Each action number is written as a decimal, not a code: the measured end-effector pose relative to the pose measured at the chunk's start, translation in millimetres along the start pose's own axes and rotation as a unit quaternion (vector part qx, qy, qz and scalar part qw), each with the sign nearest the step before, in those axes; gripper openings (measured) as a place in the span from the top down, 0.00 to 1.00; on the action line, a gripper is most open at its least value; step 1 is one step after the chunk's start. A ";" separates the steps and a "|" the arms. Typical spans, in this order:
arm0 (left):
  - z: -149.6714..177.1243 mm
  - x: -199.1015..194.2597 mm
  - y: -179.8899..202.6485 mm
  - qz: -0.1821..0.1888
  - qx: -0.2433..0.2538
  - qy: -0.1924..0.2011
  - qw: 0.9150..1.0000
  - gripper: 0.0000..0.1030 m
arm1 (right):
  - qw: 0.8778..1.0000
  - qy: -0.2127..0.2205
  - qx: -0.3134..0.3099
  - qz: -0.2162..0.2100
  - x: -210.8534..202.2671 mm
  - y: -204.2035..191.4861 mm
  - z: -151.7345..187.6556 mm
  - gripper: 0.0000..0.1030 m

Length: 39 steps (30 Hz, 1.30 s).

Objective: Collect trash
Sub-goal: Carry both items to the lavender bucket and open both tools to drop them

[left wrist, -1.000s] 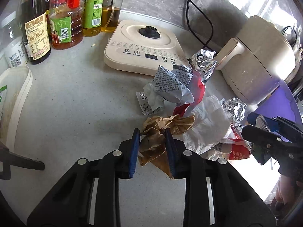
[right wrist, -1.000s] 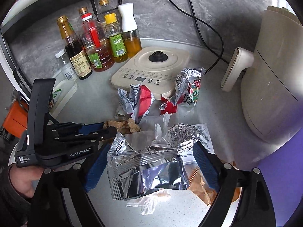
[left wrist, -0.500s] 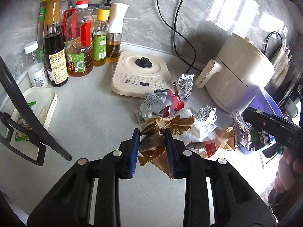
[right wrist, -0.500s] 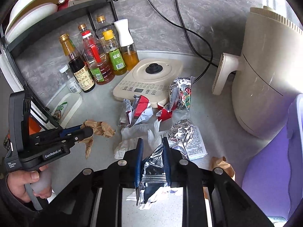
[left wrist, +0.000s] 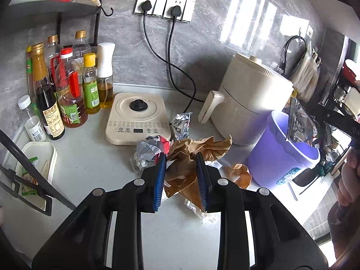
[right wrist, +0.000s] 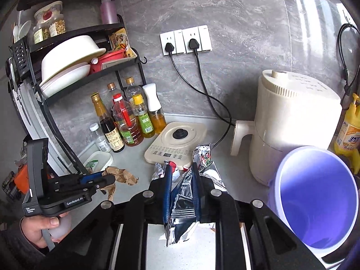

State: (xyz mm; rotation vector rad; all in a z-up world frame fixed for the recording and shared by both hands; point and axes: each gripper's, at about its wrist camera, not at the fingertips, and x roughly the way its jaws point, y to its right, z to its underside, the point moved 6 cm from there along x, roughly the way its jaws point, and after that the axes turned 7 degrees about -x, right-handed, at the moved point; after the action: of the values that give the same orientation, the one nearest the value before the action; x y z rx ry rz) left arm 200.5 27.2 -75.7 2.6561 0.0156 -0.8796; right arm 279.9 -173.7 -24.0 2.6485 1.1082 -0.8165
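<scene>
Between tool (left wrist: 181, 177) pads: crumpled brown paper (left wrist: 191, 157).

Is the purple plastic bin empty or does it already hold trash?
Empty as far as visible: the purple plastic bin shows only bare inner wall; its bottom is out of view.

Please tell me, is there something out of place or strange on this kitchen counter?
Yes. Crumpled wrappers, a foil packet and a brown paper scrap lie loose on the counter before the cooker base, not in the purple bin. No spill or damage shows. Each claw already holds one piece.
</scene>
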 end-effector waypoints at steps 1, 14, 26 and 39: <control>-1.8 1.0 5.9 0.004 0.005 0.001 1.000 0.74 | 1.000 0.009 0.002 0.007 -8.0 6.6 -3.7 0.85; -24.1 26.5 86.6 0.063 0.059 0.002 0.996 0.74 | 0.992 0.048 0.051 0.109 -63.7 107.2 -6.6 0.98; -37.8 61.2 169.5 0.120 0.121 -0.014 0.985 0.74 | 0.978 0.069 0.137 0.141 -83.4 174.7 19.6 0.42; -36.7 78.2 254.9 0.200 0.156 -0.013 0.967 0.25 | 0.959 0.060 0.191 0.199 -133.5 201.4 66.5 0.31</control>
State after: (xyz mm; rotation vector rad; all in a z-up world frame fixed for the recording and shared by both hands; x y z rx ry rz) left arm 314.5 -208.3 -13.0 2.7752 -0.6946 -0.8320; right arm 315.1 -421.8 -20.4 3.1201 0.4314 -0.8629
